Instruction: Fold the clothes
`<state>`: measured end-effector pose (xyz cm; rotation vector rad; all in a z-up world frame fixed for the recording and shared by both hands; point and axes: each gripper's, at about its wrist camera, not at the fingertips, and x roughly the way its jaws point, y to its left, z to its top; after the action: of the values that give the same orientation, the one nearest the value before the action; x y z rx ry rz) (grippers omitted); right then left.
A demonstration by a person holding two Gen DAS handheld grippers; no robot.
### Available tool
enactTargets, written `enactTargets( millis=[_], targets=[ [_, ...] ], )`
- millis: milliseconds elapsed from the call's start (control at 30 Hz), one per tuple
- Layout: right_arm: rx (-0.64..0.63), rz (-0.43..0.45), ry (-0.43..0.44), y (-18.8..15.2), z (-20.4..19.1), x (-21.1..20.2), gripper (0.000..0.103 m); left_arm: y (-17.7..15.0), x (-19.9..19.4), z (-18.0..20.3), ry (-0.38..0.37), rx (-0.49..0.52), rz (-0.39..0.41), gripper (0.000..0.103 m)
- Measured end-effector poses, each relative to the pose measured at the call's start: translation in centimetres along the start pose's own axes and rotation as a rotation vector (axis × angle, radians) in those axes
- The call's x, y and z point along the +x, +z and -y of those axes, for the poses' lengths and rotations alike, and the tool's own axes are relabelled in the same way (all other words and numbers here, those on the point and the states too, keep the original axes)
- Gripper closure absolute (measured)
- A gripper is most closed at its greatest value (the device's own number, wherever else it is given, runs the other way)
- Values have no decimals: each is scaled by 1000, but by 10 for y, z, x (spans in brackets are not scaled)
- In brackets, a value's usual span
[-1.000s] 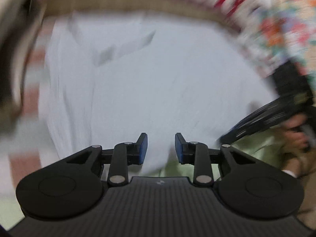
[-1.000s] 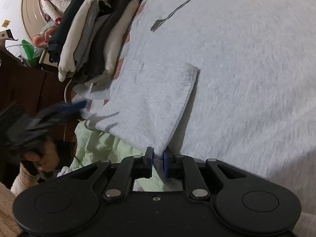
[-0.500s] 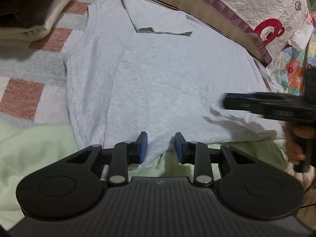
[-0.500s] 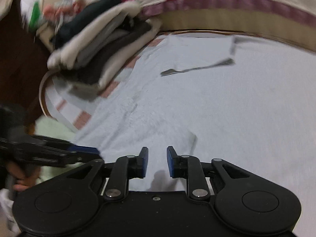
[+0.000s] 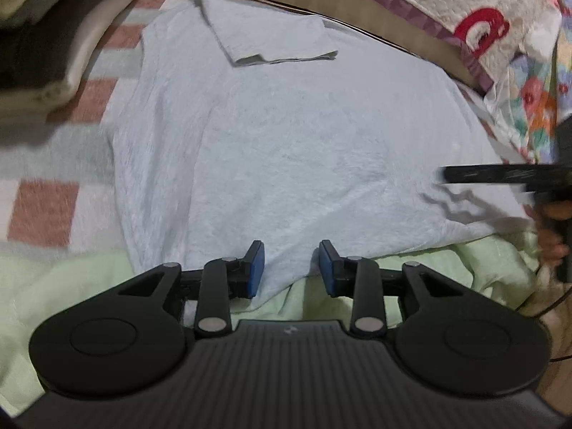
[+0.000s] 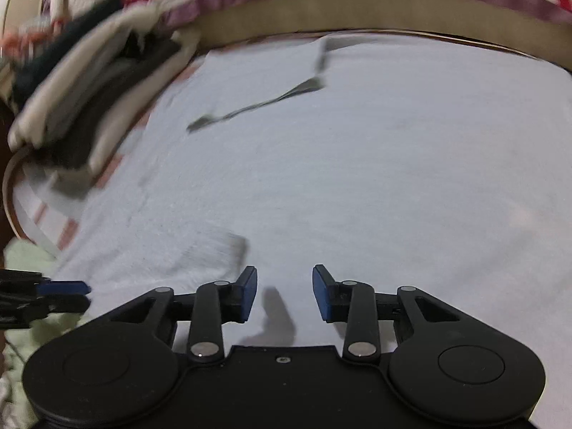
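While grey T-shirt (image 5: 293,150) lies spread flat on bed, far sleeve (image 5: 271,41) folded inward for narrower body, left gripper (image 5: 291,268) jaws spread at near hem, right gripper (image 6: 284,291) jaws spread, empty, above near sleeve; folded stack (image 6: 89,107) beside

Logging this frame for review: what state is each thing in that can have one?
Left gripper: jaws open, holding nothing, at the near hem.
Right gripper: jaws open, empty, over the shirt.
Light grey T-shirt: spread flat on the bed, one sleeve folded in over the body.
Stack of clothes: folded, piled beside the shirt.
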<state>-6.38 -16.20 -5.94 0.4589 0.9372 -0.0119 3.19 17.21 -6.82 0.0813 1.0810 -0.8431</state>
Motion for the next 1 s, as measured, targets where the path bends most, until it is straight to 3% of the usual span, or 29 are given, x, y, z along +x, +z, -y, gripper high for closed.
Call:
enactTargets(
  millis=[67, 267, 433, 533, 633, 767, 1000],
  targets=[
    [113, 26, 27, -1, 36, -36, 54, 11, -1, 13, -7, 45, 11, 66],
    [469, 34, -120, -19, 159, -135, 46, 48, 24, 79, -110, 211, 18, 62],
    [647, -33, -179, -27, 225, -167, 41, 55, 71, 141, -129, 255, -83, 62],
    [680, -103, -196, -23, 233, -167, 39, 51, 93, 168, -106, 270, -144, 62],
    [688, -182, -200, -21, 233, -162, 39, 40, 100, 181, -84, 304, -150, 62],
    [705, -295, -178, -22, 233, -150, 38, 33, 102, 188, -111, 303, -151, 62],
    [754, -479, -114, -25, 231, -127, 35, 34, 110, 187, -58, 281, -154, 62]
  ],
)
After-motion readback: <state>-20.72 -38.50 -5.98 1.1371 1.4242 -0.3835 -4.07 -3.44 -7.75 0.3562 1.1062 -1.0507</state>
